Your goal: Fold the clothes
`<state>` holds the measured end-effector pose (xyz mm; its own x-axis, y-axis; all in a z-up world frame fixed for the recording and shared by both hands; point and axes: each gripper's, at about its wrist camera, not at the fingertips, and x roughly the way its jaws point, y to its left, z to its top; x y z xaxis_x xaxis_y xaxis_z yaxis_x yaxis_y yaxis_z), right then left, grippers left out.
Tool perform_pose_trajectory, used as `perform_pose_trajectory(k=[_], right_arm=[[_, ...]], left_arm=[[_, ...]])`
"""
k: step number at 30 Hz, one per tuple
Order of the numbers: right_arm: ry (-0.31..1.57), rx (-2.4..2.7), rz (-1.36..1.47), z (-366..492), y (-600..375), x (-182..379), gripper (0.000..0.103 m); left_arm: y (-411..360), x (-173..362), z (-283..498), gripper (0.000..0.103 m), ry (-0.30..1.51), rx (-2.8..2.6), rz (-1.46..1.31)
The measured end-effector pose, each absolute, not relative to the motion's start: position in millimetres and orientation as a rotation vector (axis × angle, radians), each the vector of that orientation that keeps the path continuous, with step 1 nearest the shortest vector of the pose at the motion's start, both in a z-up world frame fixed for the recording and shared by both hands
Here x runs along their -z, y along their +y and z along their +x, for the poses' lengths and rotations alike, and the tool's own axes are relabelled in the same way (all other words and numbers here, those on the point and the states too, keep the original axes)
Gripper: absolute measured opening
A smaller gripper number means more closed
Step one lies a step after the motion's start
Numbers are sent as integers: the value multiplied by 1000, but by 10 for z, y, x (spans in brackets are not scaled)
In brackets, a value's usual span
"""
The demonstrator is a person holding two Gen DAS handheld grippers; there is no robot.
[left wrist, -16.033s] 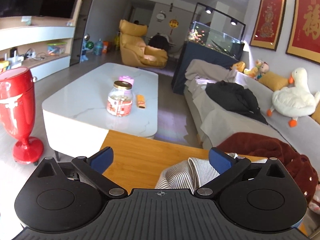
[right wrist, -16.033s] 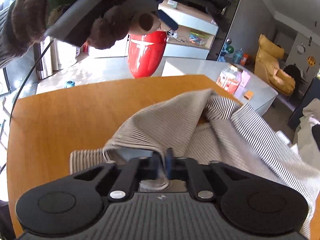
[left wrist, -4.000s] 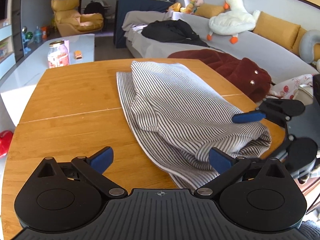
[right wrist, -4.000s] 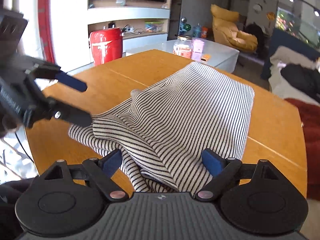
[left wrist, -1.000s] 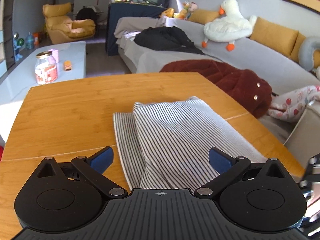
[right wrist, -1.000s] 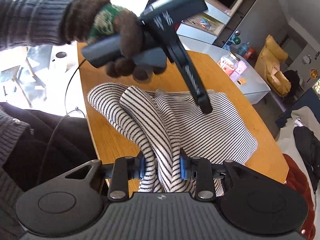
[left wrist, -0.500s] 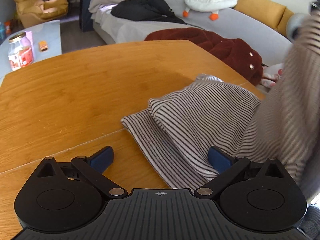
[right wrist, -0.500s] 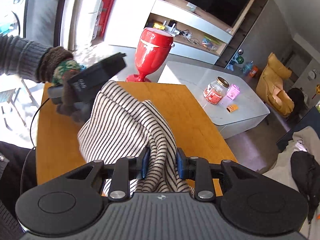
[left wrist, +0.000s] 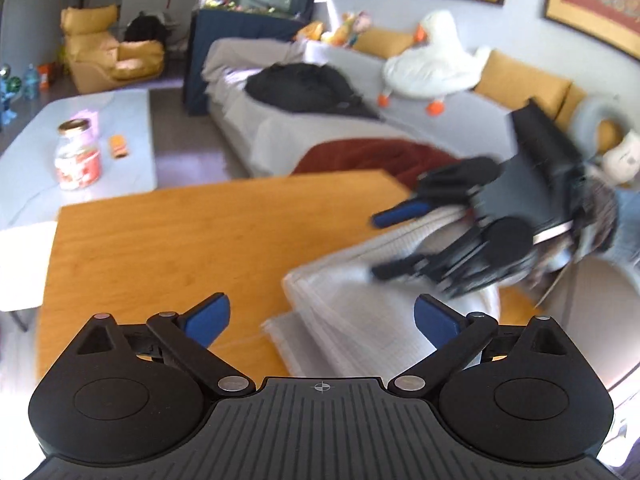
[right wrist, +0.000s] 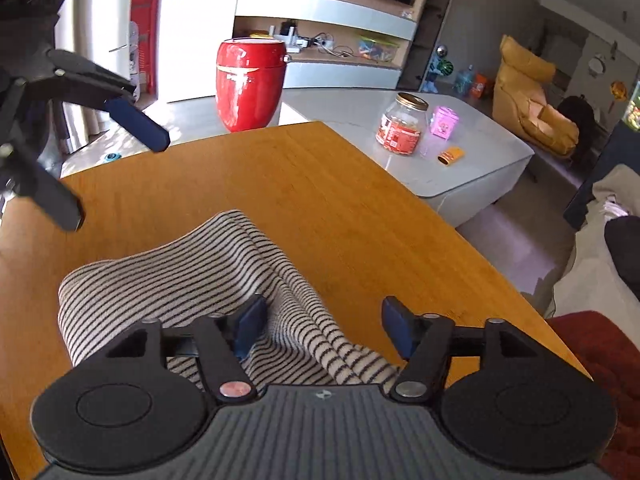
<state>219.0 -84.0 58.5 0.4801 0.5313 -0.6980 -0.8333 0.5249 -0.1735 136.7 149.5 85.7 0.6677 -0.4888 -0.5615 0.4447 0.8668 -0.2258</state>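
While the black-and-white striped knit garment (right wrist: 192, 280) lies bunched in a fold on the orange wooden bench (right wrist: 328, 208), the right claw (right wrist: 320, 326) is opening over it, a ridge of cloth between its blue pads, which seem clear of it, though blur hampers the left wrist view. The left claw (left wrist: 318, 316) hangs spread wide above the garment's edge, gripping nothing.

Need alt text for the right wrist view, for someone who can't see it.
The right gripper, jaws opening, straddles a folded striped garment on a wooden table. The open left gripper hovers at upper left.
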Motion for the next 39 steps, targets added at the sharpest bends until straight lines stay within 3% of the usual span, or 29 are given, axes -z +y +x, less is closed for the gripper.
perform_pose_trajectory(k=[4,10,11,13,14,17,22,28,35,39], right_arm=[[619,-830,-420,2138,-1156,-925,91],[672,-750,-248,2034,-1615,-986,95],[672,-740,-235,2013,-1642,-938,92],[674,-727,-201,2009,-1646,-829,62],[681,-722,-172,2013,-1636,-792,57],[679,-708,-117,2055,-1584,-751,56],[668,-741,-159,1971,-1448,-757,39],[636,-885,-210,1545,-1529,-873,31],[627,-968,-210,1384,-1533,-874,31],[726,-779,-135,1674,-1547,-732,34]], left_arm=[[1046,-823,1435,101,629,591,-9],[663,-600,1576,101,646,568,79],[642,-576,1591,101,650,564,86],[634,-559,1595,102,651,561,97],[637,-555,1592,102,652,558,98],[719,-533,1573,102,664,533,82],[982,-420,1521,103,672,494,15],[1369,-318,1358,103,632,550,-90],[1230,-288,1346,103,579,679,-115],[1051,-248,1325,103,601,699,-82]])
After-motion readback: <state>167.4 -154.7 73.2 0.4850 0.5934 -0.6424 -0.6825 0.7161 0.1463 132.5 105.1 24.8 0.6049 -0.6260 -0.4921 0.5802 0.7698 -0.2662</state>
